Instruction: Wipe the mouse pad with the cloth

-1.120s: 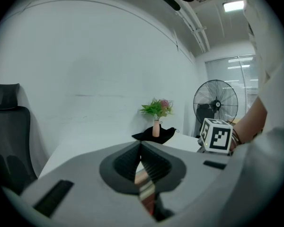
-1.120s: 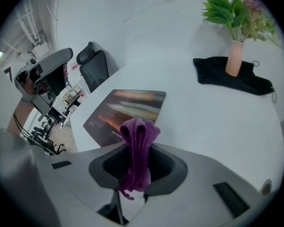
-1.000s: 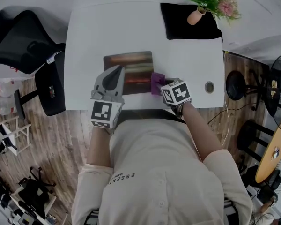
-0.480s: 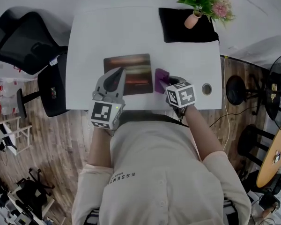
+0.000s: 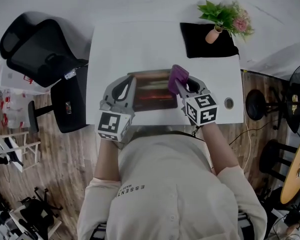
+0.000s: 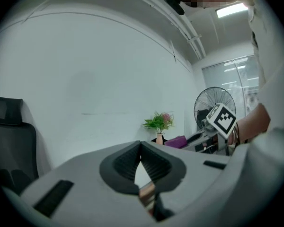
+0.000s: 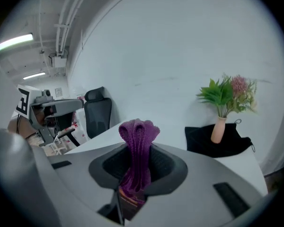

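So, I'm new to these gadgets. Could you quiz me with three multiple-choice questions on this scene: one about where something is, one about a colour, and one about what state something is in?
1. Where does the vase of flowers stand?
A) on the floor
B) on the black mat at the far right corner of the table
C) at the table's near left corner

2. What colour is the cloth?
A) purple
B) yellow
C) white

3. How do the jaws of the right gripper stand?
A) wide apart and empty
B) closed on the cloth
C) out of sight

Answers:
1: B, because the head view shows the vase on the dark mat at the far right corner.
2: A, because the cloth is purple in both views that show it.
3: B, because the right gripper view shows the cloth pinched between the jaws.
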`<move>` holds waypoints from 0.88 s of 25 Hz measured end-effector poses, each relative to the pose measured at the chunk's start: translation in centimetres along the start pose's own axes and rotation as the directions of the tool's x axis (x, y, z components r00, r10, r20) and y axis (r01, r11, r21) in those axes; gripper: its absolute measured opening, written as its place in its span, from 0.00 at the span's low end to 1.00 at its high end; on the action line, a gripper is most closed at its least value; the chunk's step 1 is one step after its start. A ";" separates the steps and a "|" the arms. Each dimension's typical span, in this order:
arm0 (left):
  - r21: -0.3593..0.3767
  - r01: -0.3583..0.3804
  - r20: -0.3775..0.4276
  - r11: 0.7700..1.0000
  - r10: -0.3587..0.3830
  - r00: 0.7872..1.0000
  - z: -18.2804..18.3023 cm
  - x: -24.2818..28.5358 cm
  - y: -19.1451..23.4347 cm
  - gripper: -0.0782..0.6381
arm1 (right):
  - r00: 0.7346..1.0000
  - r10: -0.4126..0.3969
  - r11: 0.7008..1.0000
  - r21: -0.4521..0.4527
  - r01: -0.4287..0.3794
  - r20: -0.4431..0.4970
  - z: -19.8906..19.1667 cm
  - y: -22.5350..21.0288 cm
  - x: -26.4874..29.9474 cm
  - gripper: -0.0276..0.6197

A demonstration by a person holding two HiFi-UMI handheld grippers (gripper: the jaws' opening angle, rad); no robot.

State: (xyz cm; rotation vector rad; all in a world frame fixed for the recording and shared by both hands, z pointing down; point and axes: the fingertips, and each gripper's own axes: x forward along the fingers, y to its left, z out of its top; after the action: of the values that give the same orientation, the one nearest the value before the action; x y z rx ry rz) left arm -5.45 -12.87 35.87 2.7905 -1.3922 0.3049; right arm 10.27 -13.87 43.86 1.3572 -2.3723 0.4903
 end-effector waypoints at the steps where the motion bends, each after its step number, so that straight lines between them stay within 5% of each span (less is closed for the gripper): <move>1: 0.003 -0.002 0.006 1.000 0.002 1.000 0.4 -0.3 0.5 0.11 | 0.999 -0.004 1.000 -0.006 0.004 0.037 1.2 0.3 -0.2 0.20; 11: 0.069 -0.016 0.036 0.998 0.013 0.999 3.4 -2.7 4.2 0.11 | 0.932 -0.054 0.995 -0.065 0.082 0.357 10.8 2.5 -3.1 0.20; 18: 0.079 -0.030 0.066 0.996 0.024 0.998 4.7 -3.2 5.3 0.11 | 0.883 -0.136 0.983 -0.051 0.177 0.450 12.9 1.7 -4.6 0.19; 22: 0.075 -0.034 0.071 0.997 0.029 0.997 4.9 -3.0 5.4 0.11 | 0.882 -0.132 0.981 -0.067 0.182 0.453 13.1 1.6 -4.7 0.18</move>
State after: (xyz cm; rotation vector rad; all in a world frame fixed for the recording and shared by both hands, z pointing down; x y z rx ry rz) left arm -10.65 -14.19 30.10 2.8694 -1.4707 0.2685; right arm 9.28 -15.74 30.04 1.7451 -2.5564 -0.0060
